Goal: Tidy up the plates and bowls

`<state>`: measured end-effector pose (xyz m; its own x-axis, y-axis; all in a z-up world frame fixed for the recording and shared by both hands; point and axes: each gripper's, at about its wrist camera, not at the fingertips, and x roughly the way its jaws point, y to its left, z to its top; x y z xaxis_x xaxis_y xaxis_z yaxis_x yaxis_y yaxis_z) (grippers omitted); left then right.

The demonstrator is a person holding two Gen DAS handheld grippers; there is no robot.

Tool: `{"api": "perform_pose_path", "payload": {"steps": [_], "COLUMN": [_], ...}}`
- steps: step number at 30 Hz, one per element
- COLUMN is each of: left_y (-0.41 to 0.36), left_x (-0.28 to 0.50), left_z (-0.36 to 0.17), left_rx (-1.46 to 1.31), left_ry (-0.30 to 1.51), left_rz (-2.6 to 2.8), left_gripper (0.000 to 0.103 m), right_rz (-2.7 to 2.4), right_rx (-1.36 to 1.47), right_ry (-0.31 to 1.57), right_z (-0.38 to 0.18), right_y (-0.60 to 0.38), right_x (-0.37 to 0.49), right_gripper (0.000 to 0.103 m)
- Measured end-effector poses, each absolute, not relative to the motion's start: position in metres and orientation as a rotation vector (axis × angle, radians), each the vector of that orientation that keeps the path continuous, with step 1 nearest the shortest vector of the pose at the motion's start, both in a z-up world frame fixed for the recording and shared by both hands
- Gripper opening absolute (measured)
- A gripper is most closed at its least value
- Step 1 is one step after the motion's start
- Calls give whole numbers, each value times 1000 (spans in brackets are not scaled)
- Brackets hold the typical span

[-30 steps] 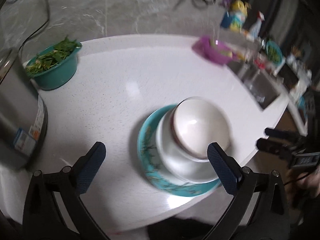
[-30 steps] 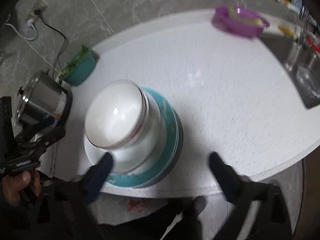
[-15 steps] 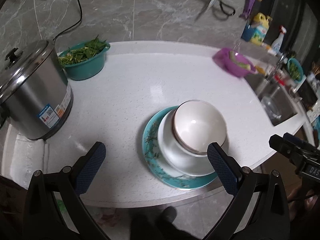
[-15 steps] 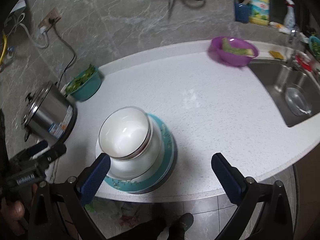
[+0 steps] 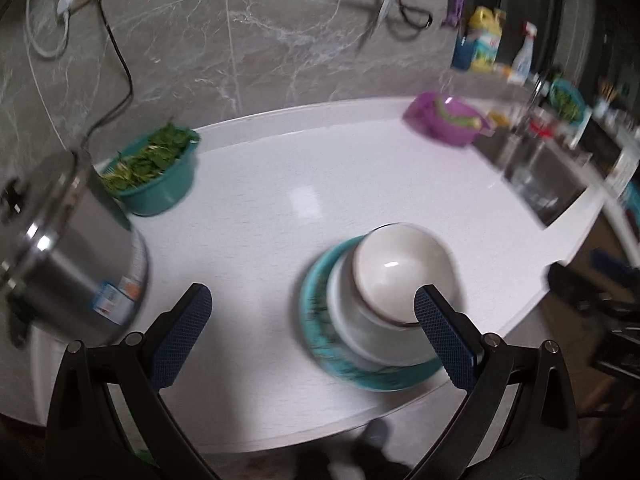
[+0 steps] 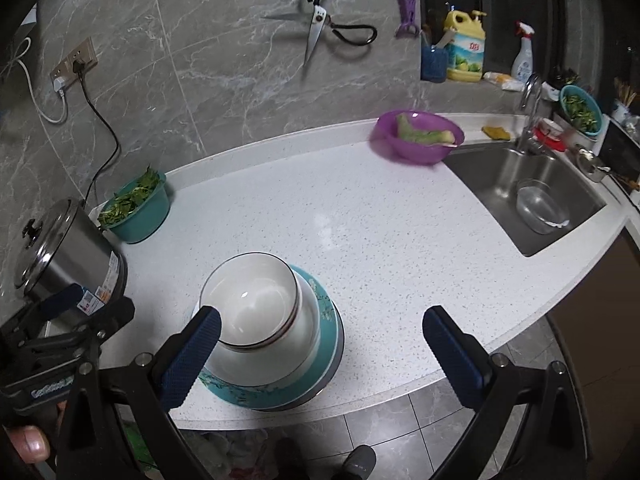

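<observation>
A stack of dishes stands near the front edge of the white counter: a teal patterned plate [image 6: 324,376] at the bottom, a white bowl [image 6: 308,344] on it, and a smaller white bowl [image 6: 250,294] with a dark rim on top. The left wrist view shows the same teal plate [image 5: 316,320] and top bowl [image 5: 400,272], blurred. My left gripper [image 5: 312,332] is open above the counter's front, holding nothing. My right gripper [image 6: 320,356] is open too, raised in front of the stack and apart from it. The left gripper [image 6: 60,320] shows at the far left of the right wrist view, held by a hand.
A steel cooker [image 6: 68,256] and a teal bowl of greens [image 6: 136,210] stand at the left. A purple bowl [image 6: 416,136] sits by the sink [image 6: 532,196], which holds a clear bowl. Scissors [image 6: 320,28] hang on the wall. Bare counter [image 6: 380,240] lies right of the stack.
Both grippers have drawn back and up from the stack, so more wall and counter show. The stack has stayed in place. Both grippers remain open.
</observation>
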<state>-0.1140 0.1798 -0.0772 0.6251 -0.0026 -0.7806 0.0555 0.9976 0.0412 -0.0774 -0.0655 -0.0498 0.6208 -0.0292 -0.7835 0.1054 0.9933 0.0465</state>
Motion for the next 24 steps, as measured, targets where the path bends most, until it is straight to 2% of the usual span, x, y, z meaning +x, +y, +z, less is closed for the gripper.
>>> {"api": "perform_pose_path", "payload": {"steps": [12,24], "left_y": [207,191], "left_x": [-117,-117], "left_z": [-77,-78], "left_rx": [53,64], "left_ry": [899,904], "left_rz": [-72,-98], "left_gripper": [103,103], "right_rz": [-183,-192], "right_rx": [85,72], "right_ry": [910,892], "right_z": [-48,-41], "right_y": [-38,-39], "right_x": [-85,-83], "right_gripper": [103,103]}}
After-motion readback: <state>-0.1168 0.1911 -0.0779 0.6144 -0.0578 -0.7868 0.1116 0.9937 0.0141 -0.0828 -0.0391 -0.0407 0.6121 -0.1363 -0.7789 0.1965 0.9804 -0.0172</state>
